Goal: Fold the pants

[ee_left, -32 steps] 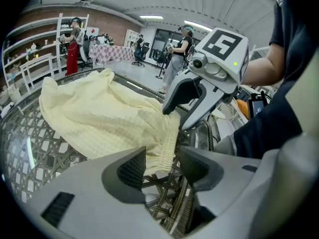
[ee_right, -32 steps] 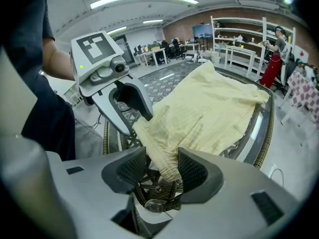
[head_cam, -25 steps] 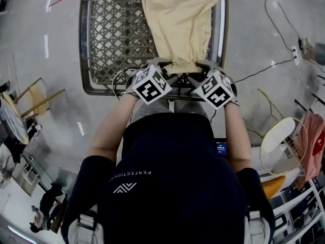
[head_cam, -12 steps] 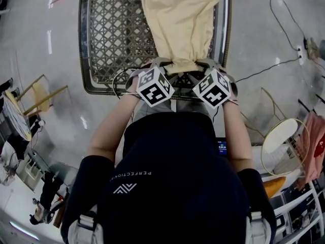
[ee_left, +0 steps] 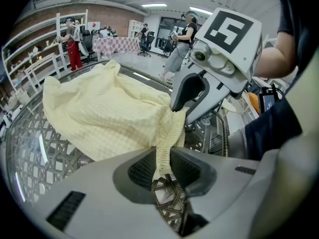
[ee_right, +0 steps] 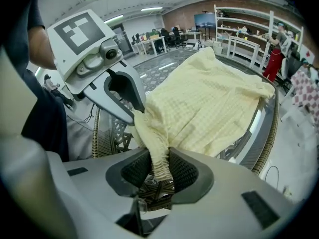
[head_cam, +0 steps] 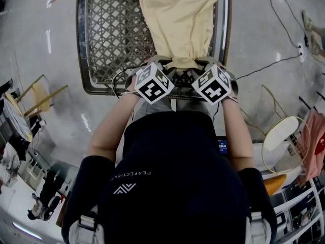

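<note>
Two grippers pinch the pale yellow pants (head_cam: 177, 19) by the gathered waistband (head_cam: 182, 63) at the near edge of the woven lattice table (head_cam: 109, 34). The jaws of the left gripper (ee_left: 162, 164) and the right gripper (ee_right: 160, 169) have just been closing, and each now clamps the elastic band between its pads. The rest of the pants lies spread over the table's right half, toward its far edge.

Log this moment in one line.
left gripper: jaws just closed on waistband | right gripper: jaws just closed on waistband | pants: lying on table
</note>
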A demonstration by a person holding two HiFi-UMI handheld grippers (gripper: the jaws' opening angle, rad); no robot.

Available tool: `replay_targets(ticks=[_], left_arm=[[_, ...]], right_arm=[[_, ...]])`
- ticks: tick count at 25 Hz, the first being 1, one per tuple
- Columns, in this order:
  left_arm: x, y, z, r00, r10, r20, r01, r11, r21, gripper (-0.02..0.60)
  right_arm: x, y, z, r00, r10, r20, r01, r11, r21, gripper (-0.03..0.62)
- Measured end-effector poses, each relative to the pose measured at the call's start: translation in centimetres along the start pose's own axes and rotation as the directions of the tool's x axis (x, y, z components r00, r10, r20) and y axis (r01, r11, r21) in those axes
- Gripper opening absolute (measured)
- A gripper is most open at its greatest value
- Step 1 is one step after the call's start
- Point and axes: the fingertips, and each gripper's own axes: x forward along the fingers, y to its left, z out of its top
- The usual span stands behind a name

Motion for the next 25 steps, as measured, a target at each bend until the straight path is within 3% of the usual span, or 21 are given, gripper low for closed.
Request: replay_targets(ticks=[5,11,19,25], left_arm=[[-0.2,0.5,0.0,0.997,-0.071,-0.004,0.071,0.994,-0.084,0.060],[-1.2,-0.8,-0.1,0.997,-0.074,-0.036,0.075,0.997,0.030,0.029],[-3.3,-3.2,-0.6,0.978,-0.203,-0.037,0.202,0.979,-0.034,0.028],[-4.9,-5.7,-2.1,0.958,-0.272,-0.093,0.275,0.961,0.017,0.028]], right_arm=[[0.1,-0.1,0.1,0.999,0.024,-0.021,-0.024,1.000,0.011,0.101],[-0.8,1.2,0.1,0.999,0.038,-0.035,-0.036,0.998,0.042,0.071],[-2.7,4.3,-0.6,0.993,0.102,-0.050,-0.099,0.993,0.061,0.063],[-3.7,7.9,-1.2,0.981,0.161,-0.112,-0.157,0.987,0.041,0.061]])
